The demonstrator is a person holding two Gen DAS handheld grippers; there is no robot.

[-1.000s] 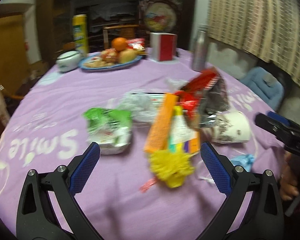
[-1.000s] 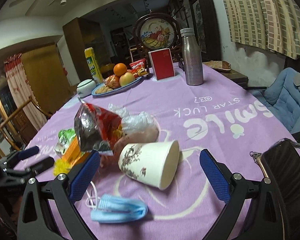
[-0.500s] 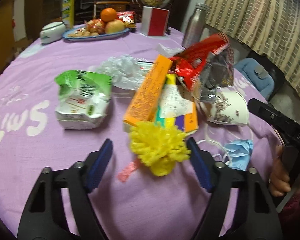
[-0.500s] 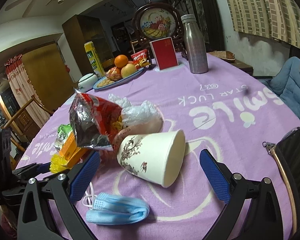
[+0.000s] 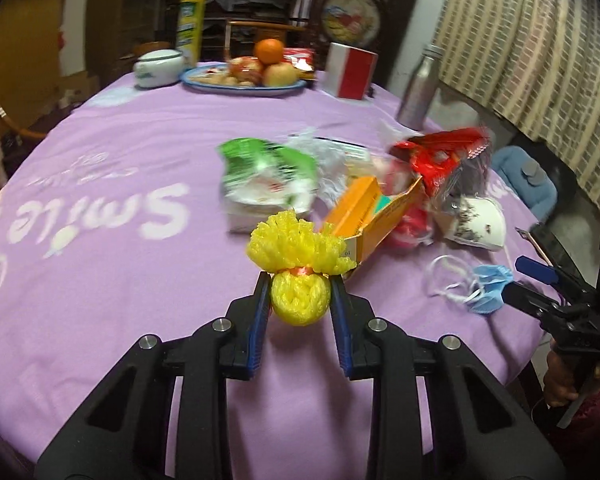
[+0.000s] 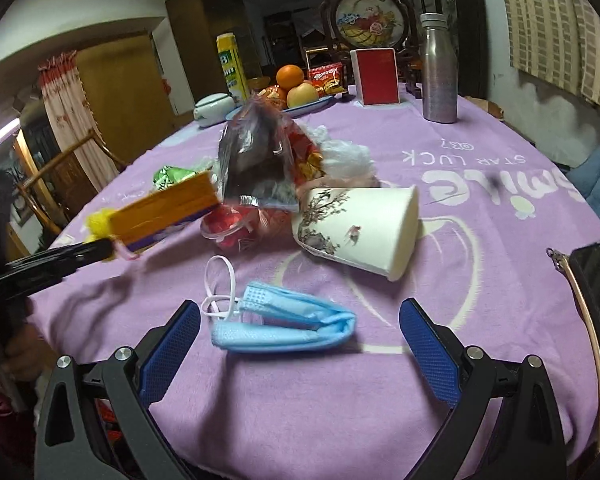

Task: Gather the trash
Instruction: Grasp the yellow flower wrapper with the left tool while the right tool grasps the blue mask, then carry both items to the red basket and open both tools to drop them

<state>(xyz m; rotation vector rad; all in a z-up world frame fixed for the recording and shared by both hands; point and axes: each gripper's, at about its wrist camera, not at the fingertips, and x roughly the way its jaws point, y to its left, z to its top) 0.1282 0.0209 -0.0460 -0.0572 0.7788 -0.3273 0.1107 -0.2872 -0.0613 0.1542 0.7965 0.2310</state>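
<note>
Now our left claw (image 5: 300,300) pinches the yellow foam net (image 5: 298,258); we lift gently, clear of the orange box (image 5: 366,216). Right claw (image 6: 300,348) gapes, straddling the blue mask (image 6: 284,326) on the bench (image 6: 480,184).

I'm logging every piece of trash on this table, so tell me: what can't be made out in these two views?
- Green packet: motion-blurred in the left wrist view, label unreadable; orange box hides most of it in the right.
- Black object: cut off by the right wrist frame edge.
- Red wrapper: print blurred.
- Trash bin: in neither view.
</note>
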